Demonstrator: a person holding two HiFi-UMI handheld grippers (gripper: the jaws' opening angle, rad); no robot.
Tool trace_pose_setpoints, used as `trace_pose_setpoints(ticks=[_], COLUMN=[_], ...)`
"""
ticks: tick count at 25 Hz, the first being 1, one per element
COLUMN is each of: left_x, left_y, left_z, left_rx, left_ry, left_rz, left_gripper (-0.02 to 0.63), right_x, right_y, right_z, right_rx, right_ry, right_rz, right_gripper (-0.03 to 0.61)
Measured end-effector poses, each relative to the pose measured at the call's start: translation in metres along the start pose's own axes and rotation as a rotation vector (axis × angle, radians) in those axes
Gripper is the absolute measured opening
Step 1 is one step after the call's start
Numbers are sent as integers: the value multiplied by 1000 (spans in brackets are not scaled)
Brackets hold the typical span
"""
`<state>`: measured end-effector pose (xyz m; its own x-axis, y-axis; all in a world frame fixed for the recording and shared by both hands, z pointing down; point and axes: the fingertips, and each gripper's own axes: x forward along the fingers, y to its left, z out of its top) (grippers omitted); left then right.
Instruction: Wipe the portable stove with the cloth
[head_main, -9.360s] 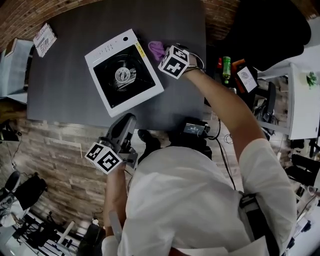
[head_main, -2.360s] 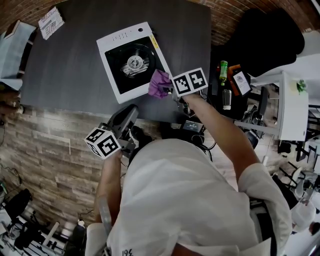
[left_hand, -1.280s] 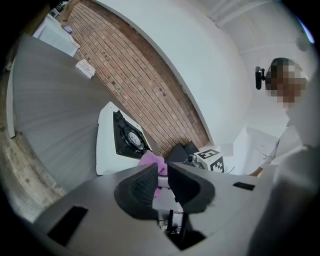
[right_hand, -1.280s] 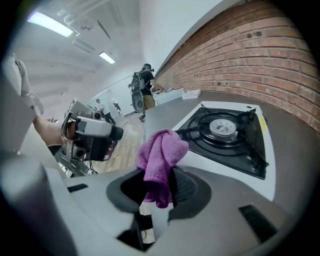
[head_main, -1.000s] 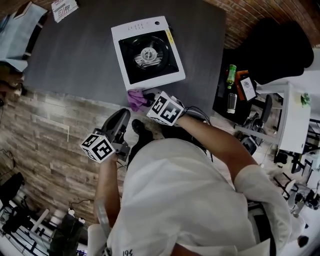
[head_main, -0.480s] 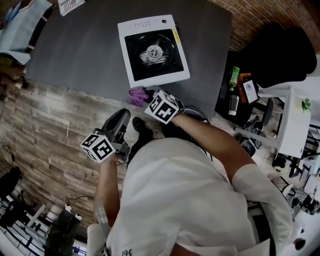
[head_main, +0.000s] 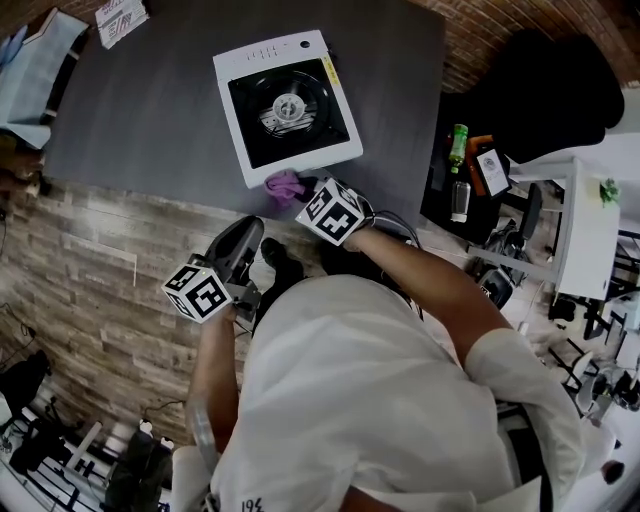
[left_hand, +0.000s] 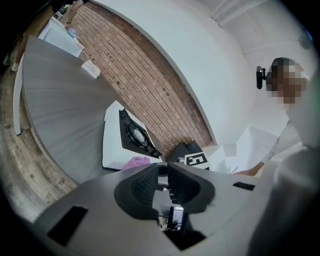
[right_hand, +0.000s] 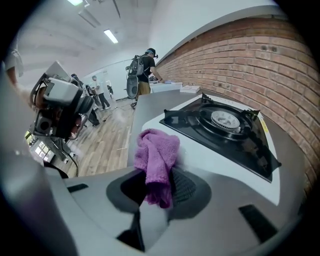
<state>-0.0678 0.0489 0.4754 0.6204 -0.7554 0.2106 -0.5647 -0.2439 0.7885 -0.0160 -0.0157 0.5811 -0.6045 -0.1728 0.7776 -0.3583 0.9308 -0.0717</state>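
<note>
Purple cloth (right_hand: 160, 150) in right tongs (right_hand: 157, 186), by edge of white stove (right_hand: 222, 152)

No text legible anywhere. Yellow sticker (head_main: 328, 70) on right edge of portable stove (head_main: 240, 150) — print too small. Printed sheet (head_main: 120, 17) at far left corner of table (head_main: 150, 110) — lines unreadable. Left marker cube (head_main: 197, 292), right marker cube (head_main: 333, 211): black-and-white square patterns only, no letters or numbers.

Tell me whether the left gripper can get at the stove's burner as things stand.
Probably yes. The left gripper hangs shut and empty off the table's near edge, and the burner lies uncovered. The right gripper, shut on the cloth at the stove's near edge, sits just beside that path.
</note>
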Motion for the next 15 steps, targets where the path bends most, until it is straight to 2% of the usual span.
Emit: trace_pose_setpoints(ticks=[15], left_x=[36], left_y=[-15], left_z=[-2], left_rx=[10], left_ry=[31], left_rz=[-37], left_gripper=[66], right_x=[-27], right_y=[-40], right_z=[-29], right_rx=[52], right_ry=[9], right_rz=[-62], right_gripper=[104])
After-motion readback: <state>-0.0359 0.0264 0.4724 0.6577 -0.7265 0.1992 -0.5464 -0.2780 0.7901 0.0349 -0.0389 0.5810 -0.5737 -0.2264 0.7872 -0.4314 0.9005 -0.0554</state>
